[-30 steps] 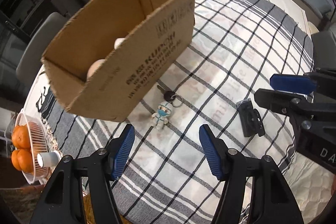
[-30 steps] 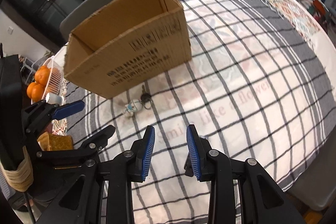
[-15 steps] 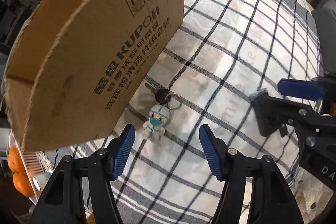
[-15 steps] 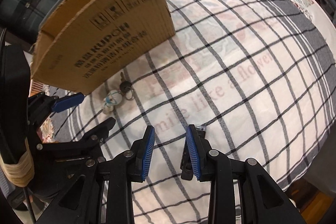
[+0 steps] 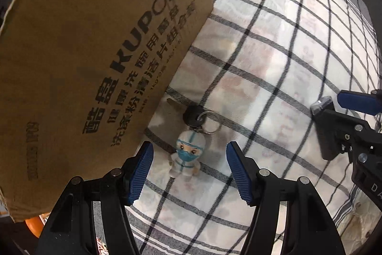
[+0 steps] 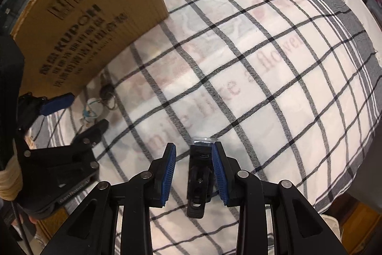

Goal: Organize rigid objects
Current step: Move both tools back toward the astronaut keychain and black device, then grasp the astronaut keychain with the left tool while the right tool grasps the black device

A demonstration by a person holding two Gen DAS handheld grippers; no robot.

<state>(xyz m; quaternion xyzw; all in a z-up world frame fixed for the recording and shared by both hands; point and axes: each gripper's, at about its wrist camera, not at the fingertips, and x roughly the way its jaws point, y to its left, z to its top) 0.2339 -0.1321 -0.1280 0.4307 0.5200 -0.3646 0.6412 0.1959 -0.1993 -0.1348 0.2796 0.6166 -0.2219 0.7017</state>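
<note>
Checked cloth covers the tabletop [image 6: 274, 68]; left gripper [image 5: 189, 170] spread around a doll keychain [image 5: 187, 154] beside the cardboard box [image 5: 95, 51], right gripper [image 6: 193, 175] spread around a black clip [image 6: 199, 181].

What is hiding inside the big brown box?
Nobody can tell from here. The cardboard box shows only its printed outside wall, so its inside is covered. In front of it on the tablecloth lies a keychain figure.

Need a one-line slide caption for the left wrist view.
Open left gripper straddles a masked-figure keychain on the checked tablecloth, beside the cardboard box.
</note>
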